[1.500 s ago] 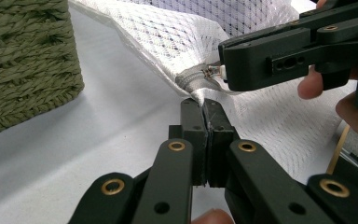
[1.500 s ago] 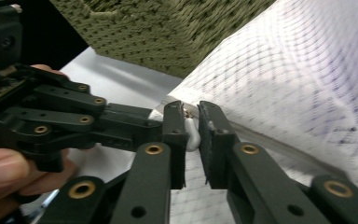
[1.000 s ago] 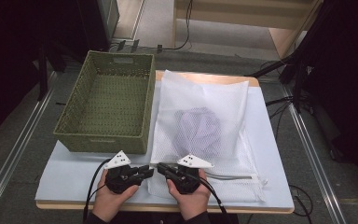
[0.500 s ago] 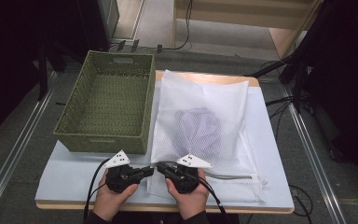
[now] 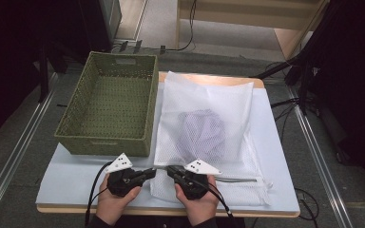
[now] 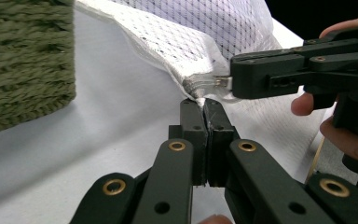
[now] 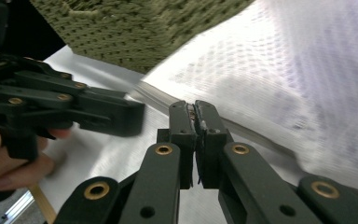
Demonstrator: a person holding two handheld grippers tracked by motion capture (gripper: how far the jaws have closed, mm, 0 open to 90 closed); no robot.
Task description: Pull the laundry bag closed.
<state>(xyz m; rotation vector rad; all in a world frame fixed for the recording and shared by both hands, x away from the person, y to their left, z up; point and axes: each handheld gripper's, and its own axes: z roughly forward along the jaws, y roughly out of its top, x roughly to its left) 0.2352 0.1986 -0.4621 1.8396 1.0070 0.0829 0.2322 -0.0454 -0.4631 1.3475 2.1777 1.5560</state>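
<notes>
A white mesh laundry bag (image 5: 230, 97) lies flat on the table with a striped purple garment (image 5: 202, 130) inside it. Both grippers meet at the bag's near left corner. My left gripper (image 5: 152, 172) (image 6: 203, 105) is shut, its tips pinching the mesh corner (image 6: 196, 88) just below the zipper end. My right gripper (image 5: 168, 169) (image 7: 195, 109) points left and is shut on the small metal zipper pull (image 6: 221, 83). The zipper (image 5: 240, 179) runs along the bag's near edge to the right. Each gripper shows in the other's view, tip to tip.
A green woven basket (image 5: 107, 109) stands at the table's left, its near wall (image 6: 23, 60) close beyond my left gripper. The pale table top (image 5: 76, 175) lies bare in front of the basket. Cables and dark equipment surround the table on the floor.
</notes>
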